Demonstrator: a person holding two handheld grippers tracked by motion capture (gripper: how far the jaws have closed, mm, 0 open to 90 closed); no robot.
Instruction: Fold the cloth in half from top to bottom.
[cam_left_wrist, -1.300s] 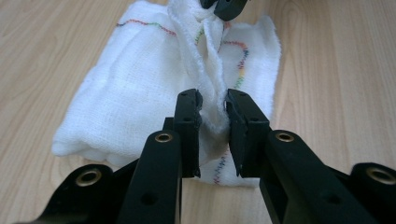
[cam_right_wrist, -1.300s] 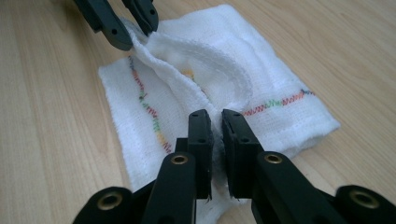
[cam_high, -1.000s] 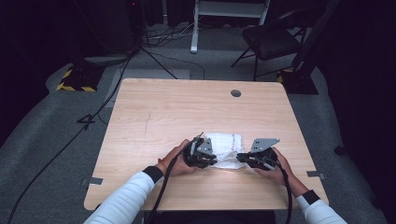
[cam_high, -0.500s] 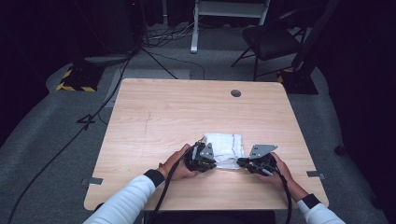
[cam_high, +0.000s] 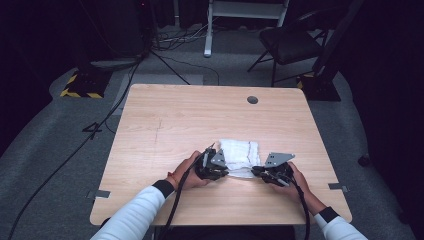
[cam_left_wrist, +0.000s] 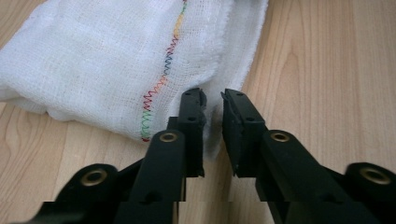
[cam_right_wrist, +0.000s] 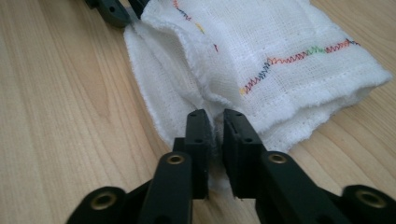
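While both hands rest low on the near half of the wooden table (cam_high: 165, 120), a folded white cloth (cam_high: 241, 156) with rainbow stitching lies between them. The left gripper (cam_left_wrist: 213, 103) sits at the cloth's left near corner, the right gripper (cam_right_wrist: 219, 117) at its right near corner. Each pair of jaws has just been opening, now slightly parted, with a thin cloth edge between them, no longer pinched.
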